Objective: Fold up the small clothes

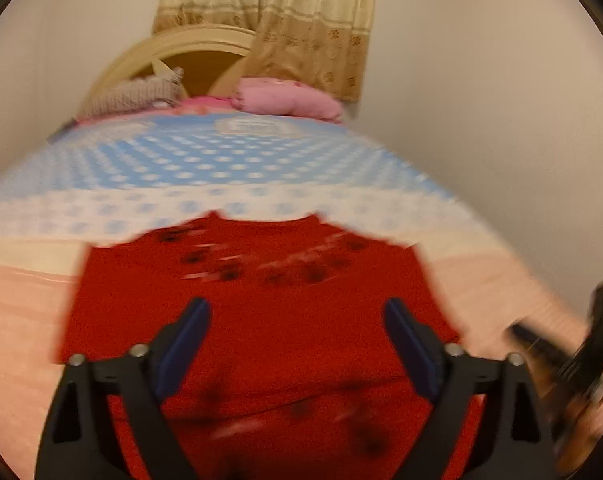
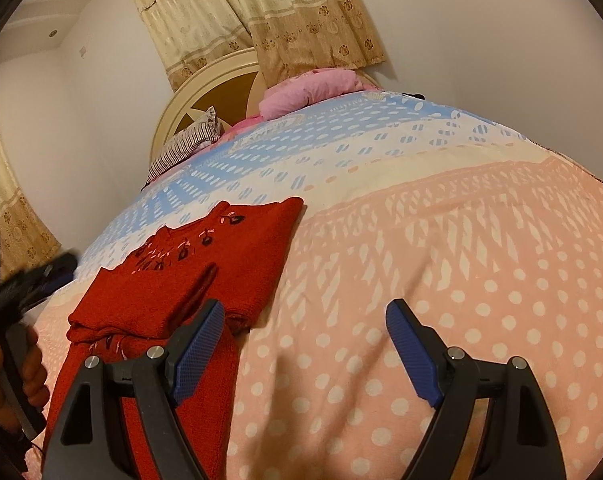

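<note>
Left wrist view: left gripper (image 1: pixel 297 320), jaws wide and empty, above the red knitted, bead-trimmed garment (image 1: pixel 261 320) on the dotted pink-and-blue bedspread (image 1: pixel 221 168). Right wrist view: right gripper (image 2: pixel 305 320), likewise spread and empty, beside the partly folded garment (image 2: pixel 205 264); next, probably grasp an edge.

Spotted bedspread (image 2: pixel 441 264), round headboard (image 2: pixel 205 80), beige curtains (image 2: pixel 301 12), white walls (image 2: pixel 501 32).
</note>
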Motion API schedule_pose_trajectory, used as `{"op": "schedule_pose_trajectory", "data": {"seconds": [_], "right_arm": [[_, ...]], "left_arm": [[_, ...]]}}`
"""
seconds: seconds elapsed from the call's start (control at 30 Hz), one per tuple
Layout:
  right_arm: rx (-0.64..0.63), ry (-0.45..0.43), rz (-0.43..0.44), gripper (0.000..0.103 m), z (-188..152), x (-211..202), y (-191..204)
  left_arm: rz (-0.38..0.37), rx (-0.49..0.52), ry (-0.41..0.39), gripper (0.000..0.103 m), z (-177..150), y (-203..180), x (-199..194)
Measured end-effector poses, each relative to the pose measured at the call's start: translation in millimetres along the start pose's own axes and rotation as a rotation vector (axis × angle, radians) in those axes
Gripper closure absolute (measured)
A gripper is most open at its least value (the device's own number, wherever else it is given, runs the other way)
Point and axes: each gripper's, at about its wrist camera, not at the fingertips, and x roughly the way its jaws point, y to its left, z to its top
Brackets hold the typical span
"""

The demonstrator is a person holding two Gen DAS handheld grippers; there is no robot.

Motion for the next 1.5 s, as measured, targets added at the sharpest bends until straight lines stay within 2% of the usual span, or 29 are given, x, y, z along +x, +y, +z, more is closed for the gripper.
{"op": "schedule_pose_trajectory", "data": {"seconds": [0.1, 0.17, 0.23, 0.3, 0.43, 0.53, 0.6, 0.7, 0.83, 0.97, 1.1, 1.17, 1.2, 1.23, 1.37, 1.5], "right_arm": [[0.0, 0.006, -0.003, 0.019, 0.0, 1.7, 0.0], [-0.002, 0.013, -0.005, 0.019, 0.3, 4.2, 0.4], [-0.005, 0.022, -0.004, 0.019, 0.3, 6.3, 1.0], [-0.009, 0.027, -0.005, 0.019, 0.5, 7.2, 1.8], [-0.029, 0.025, 0.024, 0.019, 9.9, -0.6, 11.2], [0.018, 0.088, 0.092, 0.02, 22.4, 0.9, 23.7], [0.031, 0.136, 0.13, 0.02, 31.9, 7.0, 39.2], [-0.031, 0.202, 0.152, 0.022, 41.7, 24.2, 71.7], [-0.1, 0.316, 0.129, 0.038, 37.1, 62.4, 104.2], [-0.13, 0.38, 0.088, 0.039, 27.1, 95.4, 118.8], [-0.162, 0.42, 0.048, 0.04, 16.8, 114.1, 124.9], [-0.223, 0.414, -0.004, 0.057, 14.5, 116.8, 132.1], [-0.251, 0.407, -0.022, 0.08, 14.3, 116.0, 135.1], [-0.276, 0.405, -0.015, 0.089, 14.3, 114.6, 138.9], [-0.346, 0.358, -0.02, 0.095, 18.4, 105.8, 148.2], [-0.376, 0.249, -0.03, 0.096, 37.2, 83.4, 156.4]], "left_arm": [[0.177, 0.064, 0.05, 0.009, -16.1, 34.6, 4.8], [0.292, 0.069, 0.098, 0.009, -25.4, 61.6, 9.8], [0.329, 0.034, 0.131, 0.009, -28.8, 83.9, 16.0], [0.325, -0.028, 0.154, 0.009, -32.3, 102.4, 21.2], [0.255, -0.156, 0.22, 0.008, -41.4, 127.8, 33.4], [0.187, -0.249, 0.256, 0.005, -47.6, 143.1, 39.0], [0.17, -0.303, 0.26, 0.003, -51.8, 149.1, 39.1], [0.169, -0.301, 0.255, 0.003, -55.8, 145.7, 36.0], [0.189, -0.339, 0.248, 0.003, -60.2, 154.3, 32.4], [0.209, -0.327, 0.25, 0.003, -57.7, 156.5, 36.6], [0.183, -0.337, 0.242, 0.003, -59.9, 159.9, 32.8], [0.171, -0.34, 0.232, 0.003, -60.9, 160.3, 30.1], [0.163, -0.346, 0.225, 0.002, -61.4, 160.7, 28.4], [0.149, -0.348, 0.222, 0.002, -62.8, 161.5, 26.4], [0.119, -0.367, 0.217, 0.0, -65.1, 165.2, 23.8], [0.154, -0.342, 0.237, 0.0, -63.2, 159.6, 28.4]]}}
